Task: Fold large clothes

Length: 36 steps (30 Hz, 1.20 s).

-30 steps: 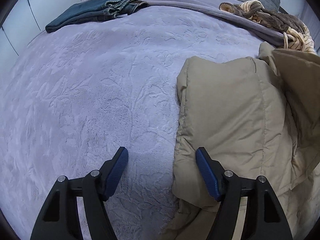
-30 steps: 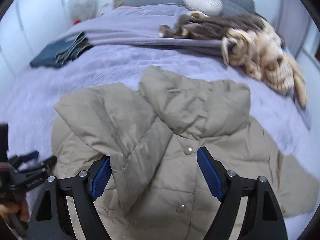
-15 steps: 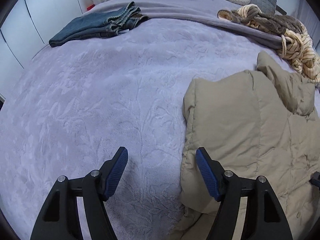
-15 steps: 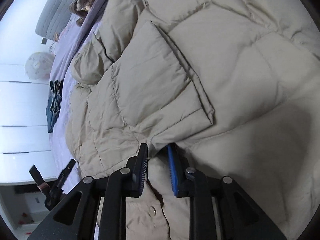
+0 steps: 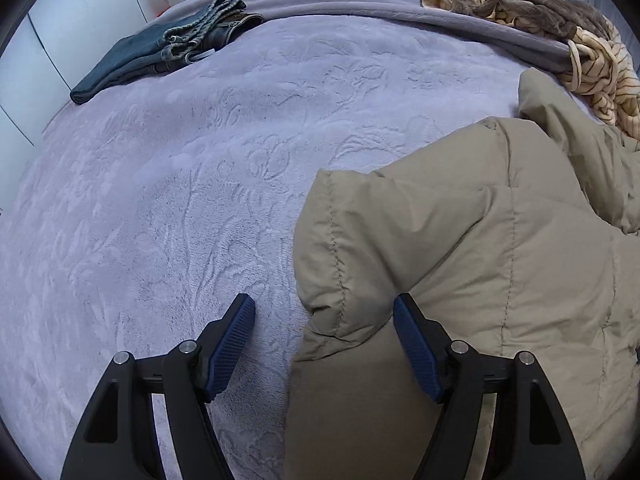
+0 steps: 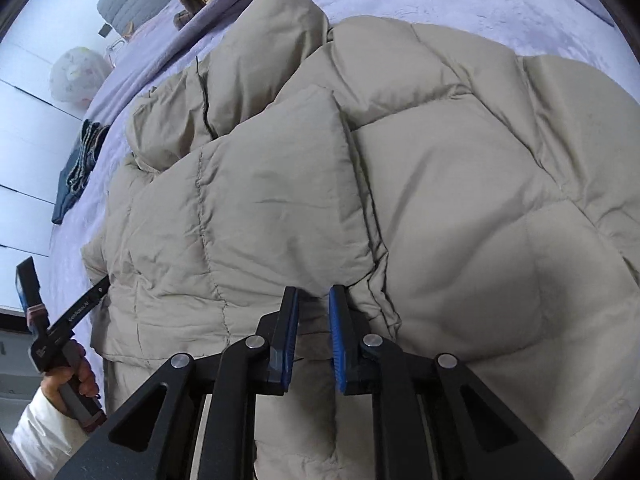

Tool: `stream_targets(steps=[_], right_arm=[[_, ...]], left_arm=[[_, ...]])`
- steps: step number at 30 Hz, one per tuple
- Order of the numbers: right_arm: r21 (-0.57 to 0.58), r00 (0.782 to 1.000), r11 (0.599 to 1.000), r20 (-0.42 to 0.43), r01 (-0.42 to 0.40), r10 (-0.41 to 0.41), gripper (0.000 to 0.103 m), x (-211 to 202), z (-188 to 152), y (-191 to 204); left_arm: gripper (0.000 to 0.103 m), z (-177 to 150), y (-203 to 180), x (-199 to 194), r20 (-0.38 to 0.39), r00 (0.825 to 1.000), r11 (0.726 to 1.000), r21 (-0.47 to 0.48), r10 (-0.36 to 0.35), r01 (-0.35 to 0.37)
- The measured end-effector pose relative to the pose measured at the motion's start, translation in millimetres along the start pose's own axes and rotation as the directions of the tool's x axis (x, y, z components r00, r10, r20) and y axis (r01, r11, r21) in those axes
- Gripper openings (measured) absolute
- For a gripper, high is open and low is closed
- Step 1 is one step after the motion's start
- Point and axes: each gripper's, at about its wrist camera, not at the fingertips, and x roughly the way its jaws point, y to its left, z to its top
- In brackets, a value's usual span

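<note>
Fabric at the edge of a folded sleeve panel is pinched between the nearly closed jaws of the right gripper, while the left gripper hovers spread wide over the beige puffer jacket edge on the lavender bedspread; folded jeans lie well apart.

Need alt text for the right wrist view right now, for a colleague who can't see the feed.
The right gripper is nearly closed on an edge of a beige puffer jacket spread over a lavender bedspread. At far left, the left gripper is open beside the jacket; folded jeans lie beyond.
</note>
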Motion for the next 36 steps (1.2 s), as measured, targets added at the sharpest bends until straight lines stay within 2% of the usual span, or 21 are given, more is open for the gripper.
stream_targets(steps=[4, 8, 13, 15, 16, 18, 26, 28, 29, 30, 31, 36], right_arm=[[0.041, 0.999, 0.998, -0.005, -0.038, 0.038, 0.02, -26.2, -5.8, -11.4], [0.071, 0.998, 0.996, -0.015, -0.055, 0.056, 0.04, -44.7, -21.4, -24.7], [0.153, 0.997, 0.985, -0.027, -0.074, 0.079, 0.046, -63.6, -43.1, -44.6], [0.173, 0.996, 0.982, -0.025, -0.075, 0.081, 0.051, -69.6, -50.0, -49.1], [0.178, 0.997, 0.981, -0.024, -0.074, 0.08, 0.052, -72.4, -53.9, -50.2], [0.186, 0.997, 0.98, -0.017, -0.073, 0.077, 0.056, -80.8, -62.2, -55.1], [0.233, 0.994, 0.967, 0.02, -0.107, 0.106, 0.071, -111.7, -93.8, -78.5], [0.246, 0.992, 0.961, 0.033, -0.124, 0.119, 0.072, -119.0, -99.5, -87.1], [0.254, 0.991, 0.958, 0.038, -0.133, 0.128, 0.074, -122.6, -102.4, -92.5], [0.262, 0.99, 0.954, 0.043, -0.144, 0.137, 0.084, -126.2, -104.9, -98.2], [0.27, 0.988, 0.95, 0.051, -0.154, 0.146, 0.086, -129.7, -107.0, -103.4], [0.31, 0.981, 0.931, 0.077, -0.196, 0.181, 0.086, -145.7, -108.7, -136.3]], left_arm=[[0.074, 4.7, -3.1, -16.2, 0.007, 1.0, 0.999, 0.025, 0.028, -0.028], [0.074, -4.2, -6.7, -44.7, 0.02, 1.0, 0.999, 0.041, -0.023, 0.022], [0.075, -25.6, -21.9, -82.3, 0.027, 0.999, 0.997, 0.074, -0.04, 0.038], [0.101, -35.5, -29.4, -98.2, 0.038, 0.998, 0.997, 0.069, -0.049, 0.046], [0.103, -40.2, -32.9, -106.0, 0.049, 0.997, 0.997, 0.066, -0.054, 0.051], [0.103, -49.5, -41.7, -120.2, 0.058, 0.996, 0.995, 0.077, -0.069, 0.065], [0.103, -81.4, -91.1, -159.8, -0.003, 0.994, 0.985, 0.136, -0.109, 0.109], [0.103, -88.6, -104.6, -166.7, -0.026, 0.992, 0.981, 0.143, -0.126, 0.129], [0.103, -92.4, -112.0, -169.2, -0.036, 0.991, 0.98, 0.15, -0.128, 0.132], [0.103, -96.8, -121.0, -171.7, -0.046, 0.992, 0.978, 0.164, -0.122, 0.128], [0.103, -100.5, -129.5, -173.9, -0.053, 0.992, 0.976, 0.179, -0.116, 0.124], [0.103, -117.4, -169.6, -183.3, -0.08, 0.99, 0.97, 0.204, -0.117, 0.131]])
